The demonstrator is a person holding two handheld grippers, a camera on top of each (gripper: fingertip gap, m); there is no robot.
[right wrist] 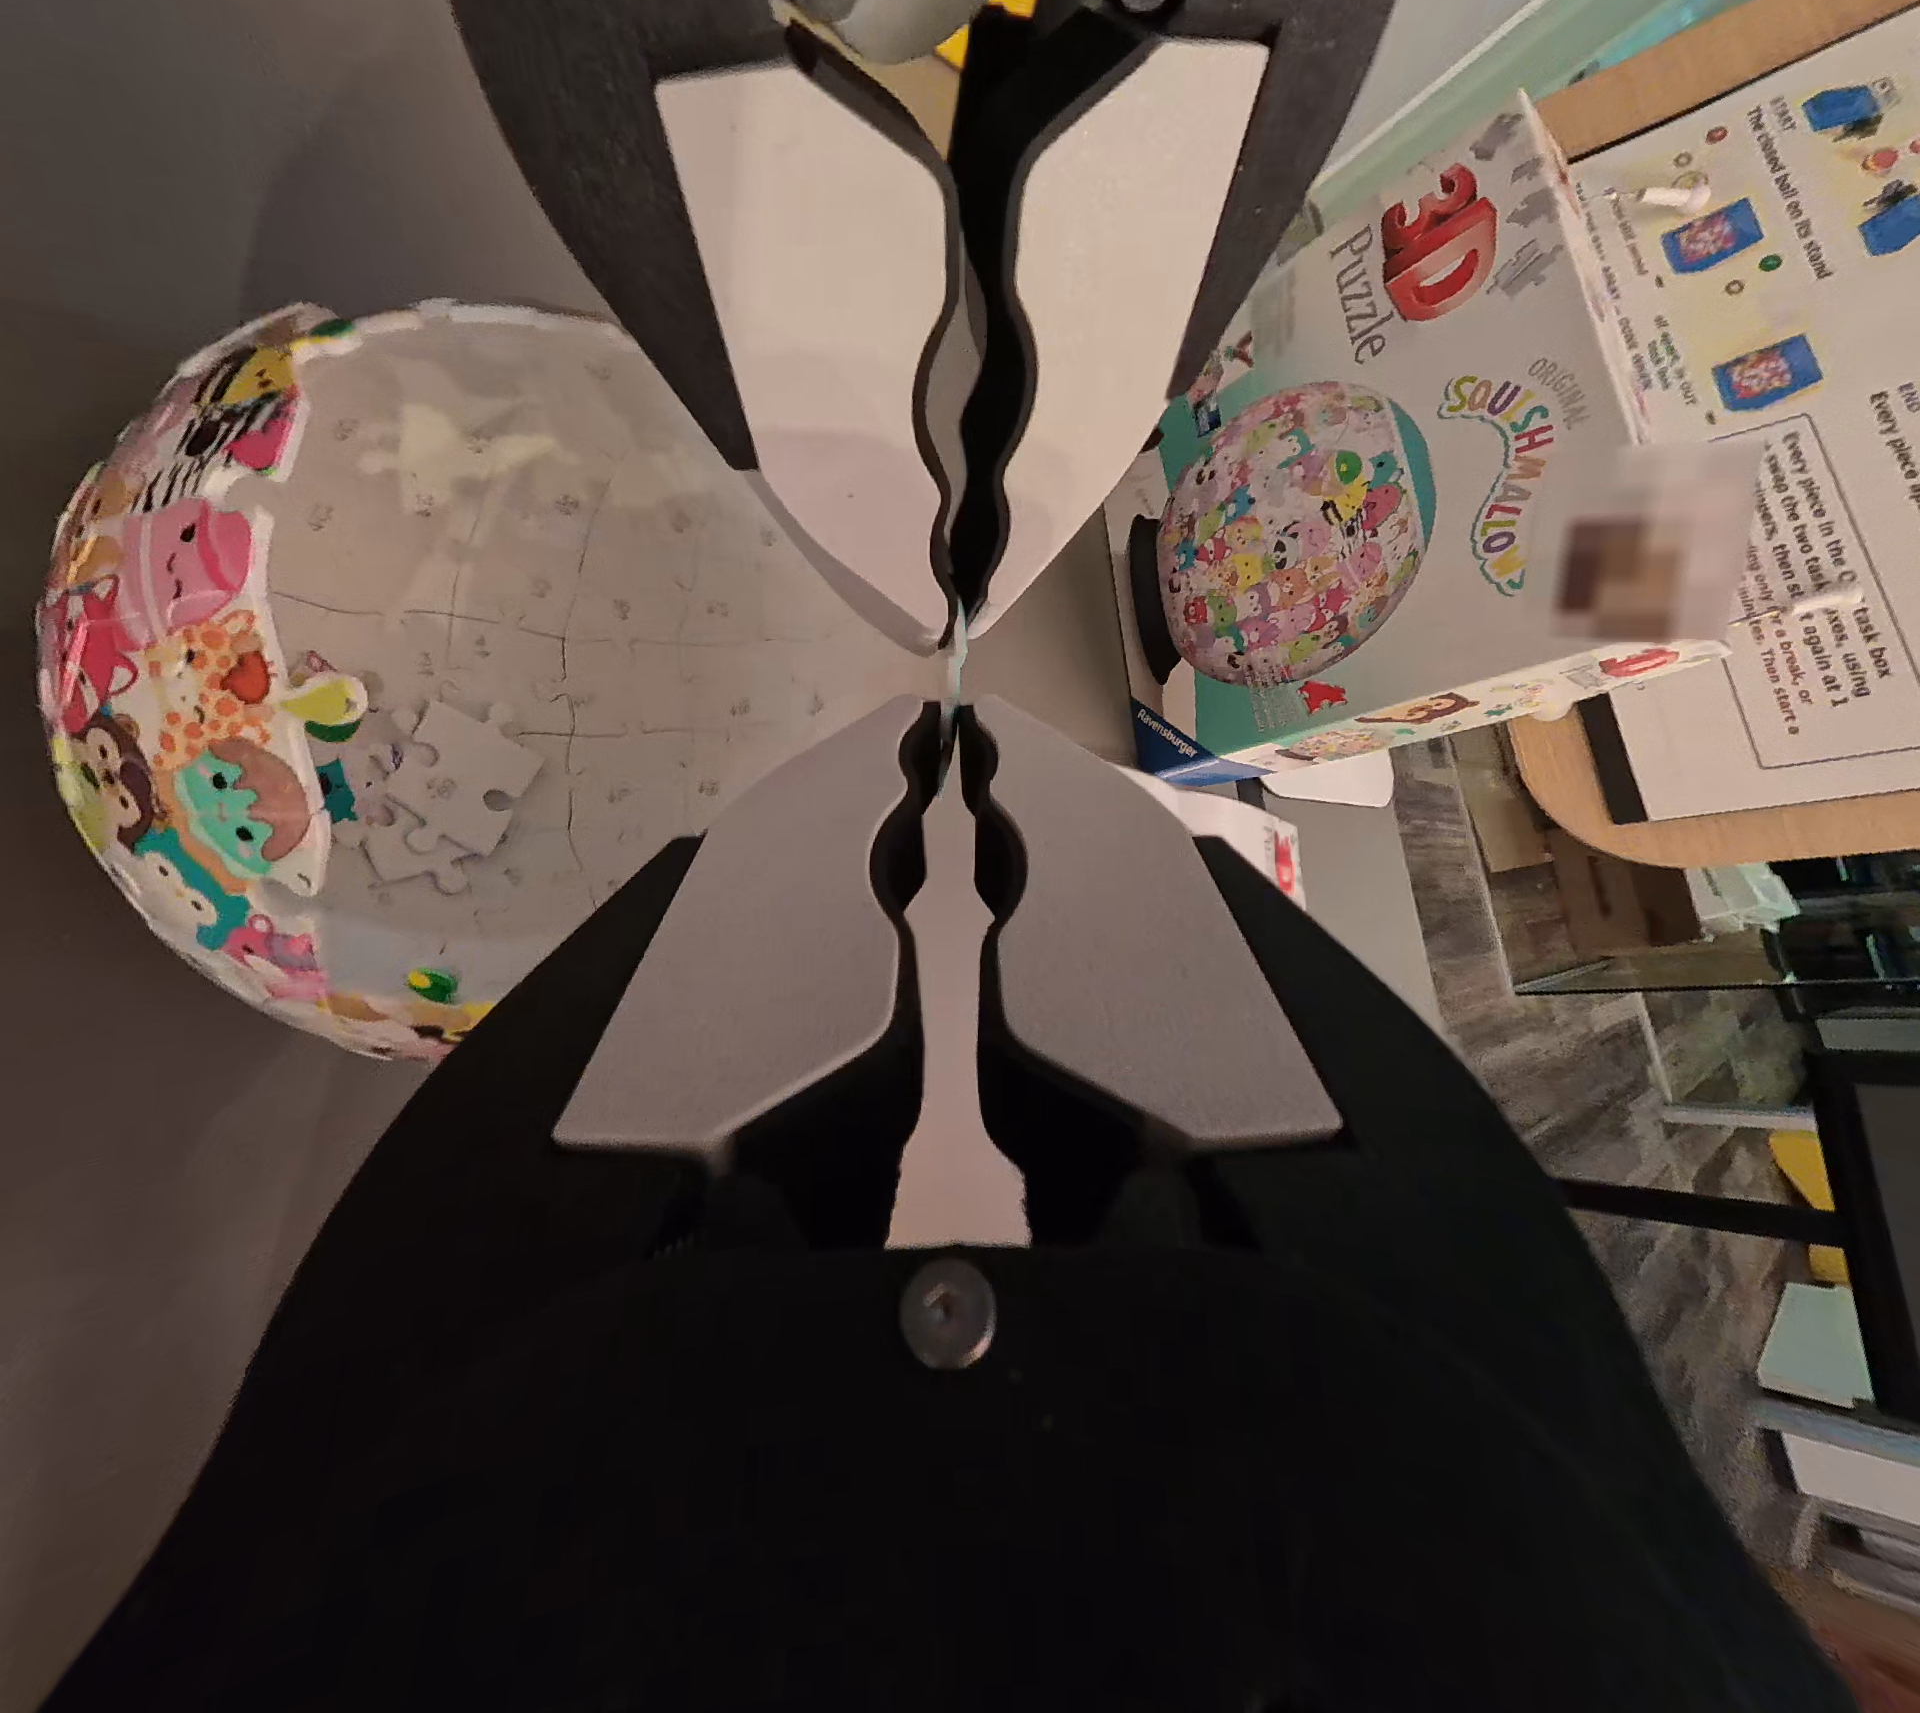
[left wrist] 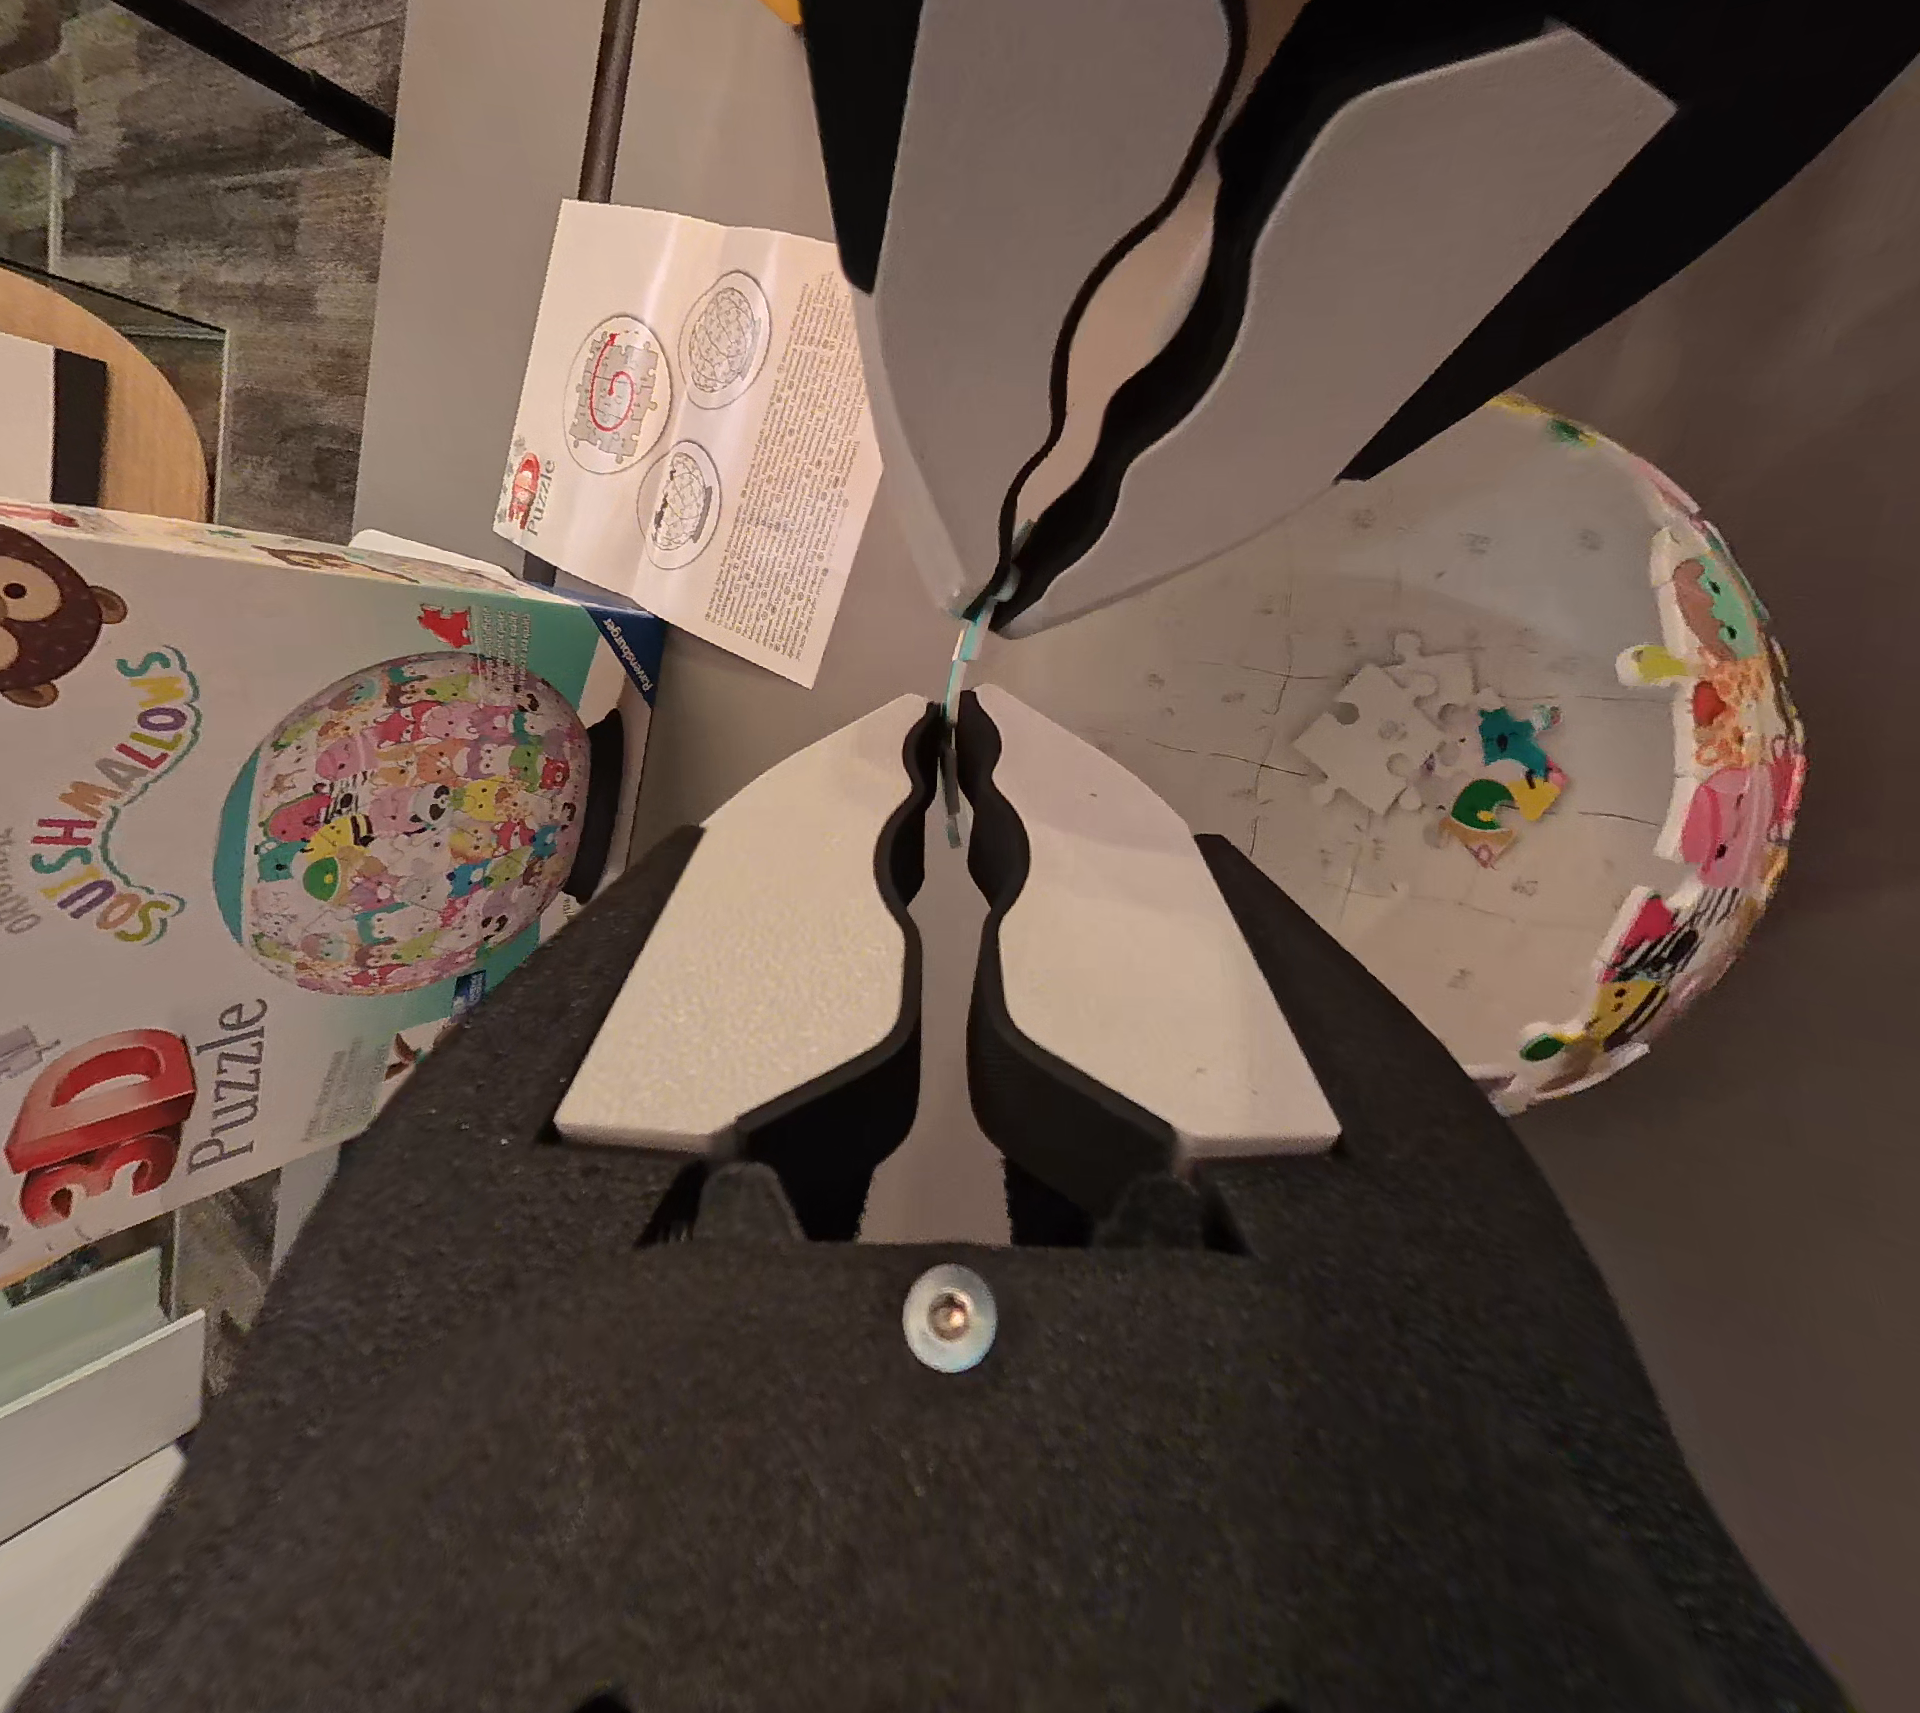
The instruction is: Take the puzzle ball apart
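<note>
Two grippers meet tip to tip at frame centre, the left gripper [left wrist: 948,707] and the right gripper [right wrist: 951,707] each clamped on an end of one small teal-edged puzzle piece [left wrist: 961,661] held edge-on between them. Its long axis runs along both sets of fingers, so separating means pulling straight apart. Beyond, the half-open puzzle ball [left wrist: 1704,728] lies at right in the left view, loose pieces [left wrist: 1382,738] inside.

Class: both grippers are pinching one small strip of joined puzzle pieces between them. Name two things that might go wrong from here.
1. The left gripper and right gripper grip the puzzle pieces only at their tips, so they may slip free.
2. Pulled unevenly, the thin strip may bend rather than separate.
</note>
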